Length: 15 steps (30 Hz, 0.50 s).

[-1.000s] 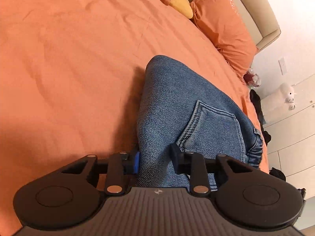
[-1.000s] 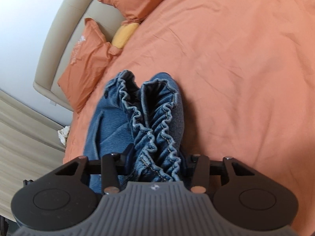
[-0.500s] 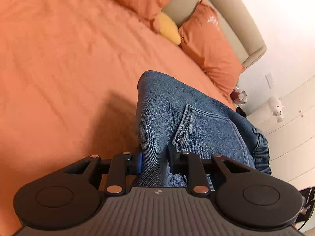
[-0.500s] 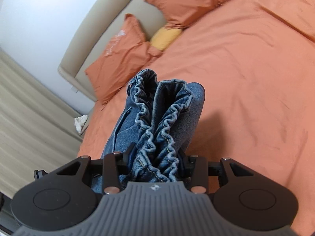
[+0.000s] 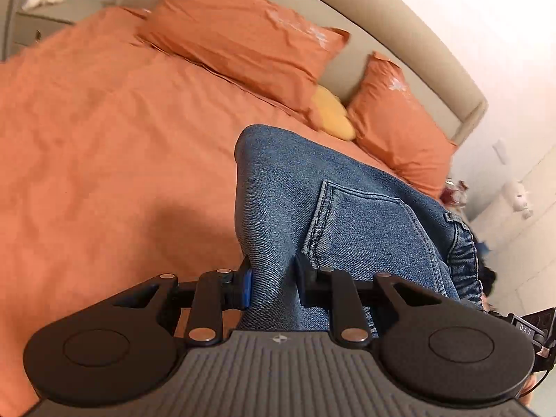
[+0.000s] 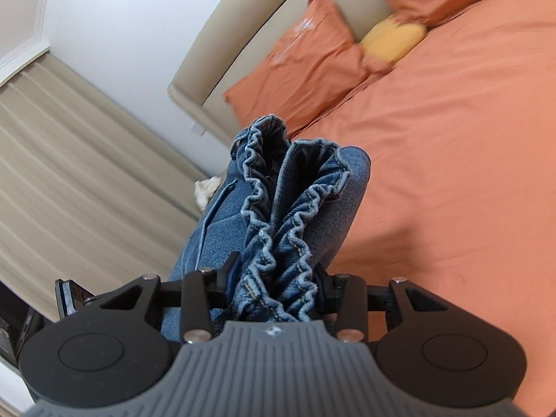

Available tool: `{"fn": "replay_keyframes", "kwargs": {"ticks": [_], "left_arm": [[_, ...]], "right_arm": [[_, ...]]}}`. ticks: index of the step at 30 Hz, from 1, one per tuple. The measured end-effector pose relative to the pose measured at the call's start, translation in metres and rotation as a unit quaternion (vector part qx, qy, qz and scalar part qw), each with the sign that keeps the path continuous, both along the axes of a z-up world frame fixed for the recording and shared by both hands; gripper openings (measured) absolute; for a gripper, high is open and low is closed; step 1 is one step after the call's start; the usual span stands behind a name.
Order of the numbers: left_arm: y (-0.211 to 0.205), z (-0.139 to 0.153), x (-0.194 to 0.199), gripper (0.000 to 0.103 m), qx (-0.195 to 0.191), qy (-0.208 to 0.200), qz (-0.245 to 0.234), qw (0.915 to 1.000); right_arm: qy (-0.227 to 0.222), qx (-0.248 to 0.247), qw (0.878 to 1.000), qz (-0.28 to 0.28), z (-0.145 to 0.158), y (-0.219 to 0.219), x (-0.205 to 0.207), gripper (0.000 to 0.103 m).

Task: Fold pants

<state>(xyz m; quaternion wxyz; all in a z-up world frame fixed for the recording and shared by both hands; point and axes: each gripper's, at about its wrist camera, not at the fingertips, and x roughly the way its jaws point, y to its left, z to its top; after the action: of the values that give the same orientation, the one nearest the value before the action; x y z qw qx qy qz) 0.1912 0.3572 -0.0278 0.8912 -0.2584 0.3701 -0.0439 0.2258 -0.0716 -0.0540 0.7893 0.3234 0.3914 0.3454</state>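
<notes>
1. The left tool (image 5: 271, 279) is clamped on a fold of the blue denim pants (image 5: 347, 215), its two black fingers pressed against the cloth from either side.
2. Ahead of that tool the pants rise in a rounded hump, a stitched back pocket (image 5: 368, 229) lying just right of the right finger.
3. The right tool (image 6: 274, 279) is clamped on the pants' gathered elastic waistband (image 6: 278, 229), which bunches in ruffles between its fingers and stands up ahead of it.
4. In both wrist views the pants hang clear of the orange-sheeted bed (image 5: 104, 160), which spreads below and beyond the tools.
5. Far ahead of the left tool, two orange pillows (image 5: 243, 45) and a small yellow cushion (image 5: 333, 118) lean against a beige padded headboard (image 5: 417, 59).
6. Left of the right tool, beige pleated curtains (image 6: 69, 173) hang beside a white wall.
</notes>
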Motion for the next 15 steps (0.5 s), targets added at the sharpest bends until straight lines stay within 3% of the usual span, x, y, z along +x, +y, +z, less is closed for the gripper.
{"fn": "replay_keyframes", "kwargs": {"ticks": [7, 15], "left_arm": [[0.054, -0.015, 0.014, 0.025, 0.031, 0.027, 0.02, 0.9989], [0.097, -0.063, 0.045, 0.025, 0.033, 0.057, 0.025, 0.9975]], "right_arm": [[0.037, 0.017, 0.999, 0.018, -0.039, 0.069, 0.018, 0.038], [0.068, -0.006, 0.997, 0.03, -0.083, 0.12, 0.056, 0.038]]}}
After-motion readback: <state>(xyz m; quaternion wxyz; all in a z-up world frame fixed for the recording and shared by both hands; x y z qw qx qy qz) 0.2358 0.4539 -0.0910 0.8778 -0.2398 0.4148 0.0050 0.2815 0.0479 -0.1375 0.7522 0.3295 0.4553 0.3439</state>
